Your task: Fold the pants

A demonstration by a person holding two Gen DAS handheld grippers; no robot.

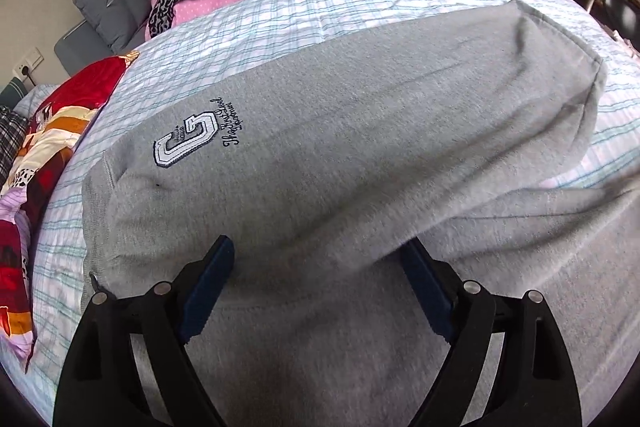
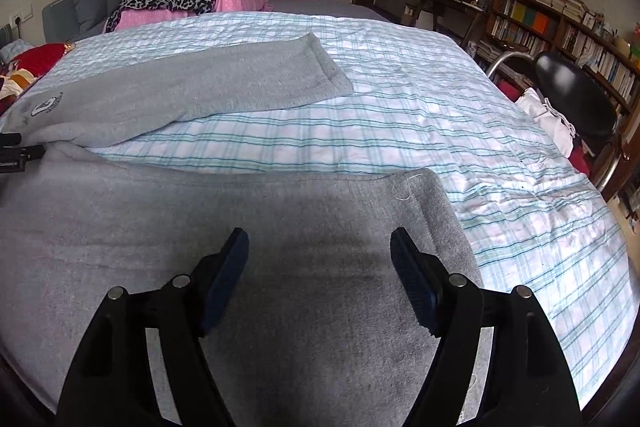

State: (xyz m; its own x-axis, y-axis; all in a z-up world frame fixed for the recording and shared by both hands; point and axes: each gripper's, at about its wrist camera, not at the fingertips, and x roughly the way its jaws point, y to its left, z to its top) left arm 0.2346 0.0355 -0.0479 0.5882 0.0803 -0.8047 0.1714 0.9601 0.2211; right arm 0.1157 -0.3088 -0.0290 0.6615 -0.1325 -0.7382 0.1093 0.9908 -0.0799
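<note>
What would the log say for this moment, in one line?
step: fold not begun | pants: grey, legs apart on bed | left gripper: open over waist | right gripper: open over near leg

Left wrist view sat low and close over the grey pants (image 1: 340, 131), facing the headboard. Right wrist view looked the same way from farther right; both shared the plaid bedsheet (image 2: 440, 115).

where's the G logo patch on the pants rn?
Left wrist view: the G logo patch sits left of centre on the grey pants, near the waistband, ahead of the open left gripper.
</note>
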